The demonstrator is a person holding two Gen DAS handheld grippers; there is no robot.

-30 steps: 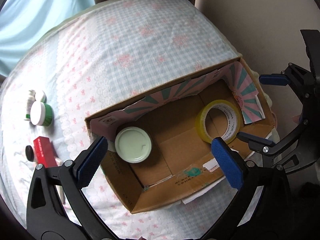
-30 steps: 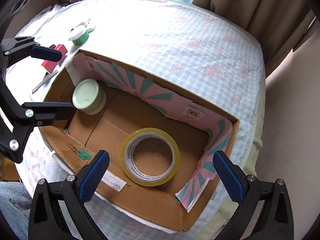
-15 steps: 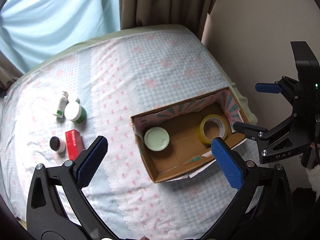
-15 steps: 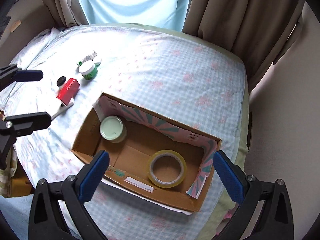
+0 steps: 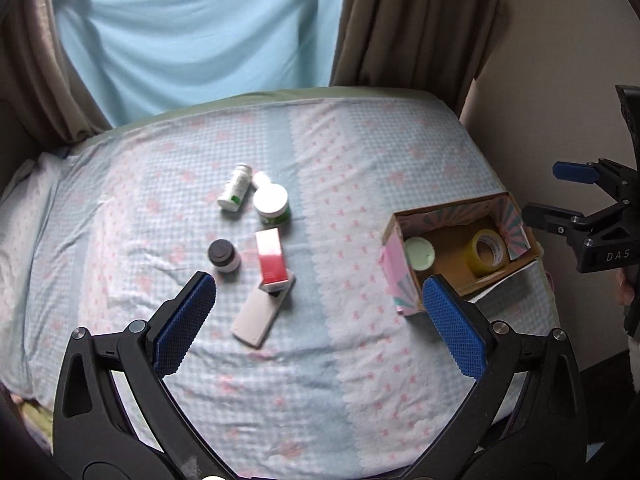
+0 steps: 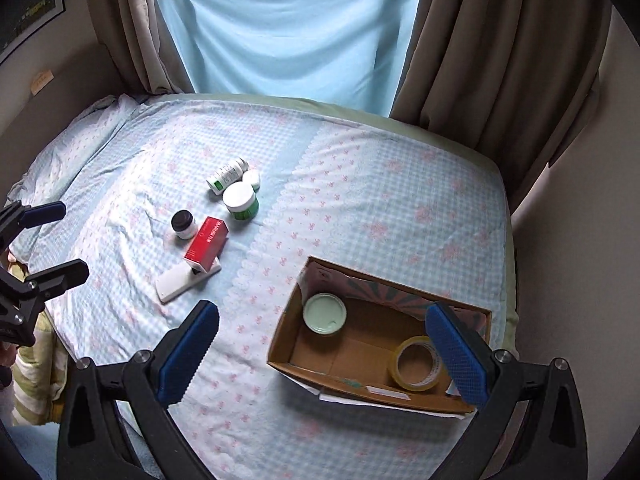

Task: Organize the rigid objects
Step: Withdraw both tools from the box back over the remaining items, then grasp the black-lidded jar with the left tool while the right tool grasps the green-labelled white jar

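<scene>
With box [image 6: 304, 354] at lower right already holding lidded jar [image 6: 324, 313] and tape roll [image 6: 416, 363], next pick pending. Left gripper [image 5: 320, 320] and right gripper [image 6: 324, 350]: fingers spread, empty. Select from red carton [image 6: 206, 244], bottle [image 6: 226, 176] and jars, centre-left on bed [image 6: 360, 184]. Flat white item partly under carton: identity unclear.
</scene>
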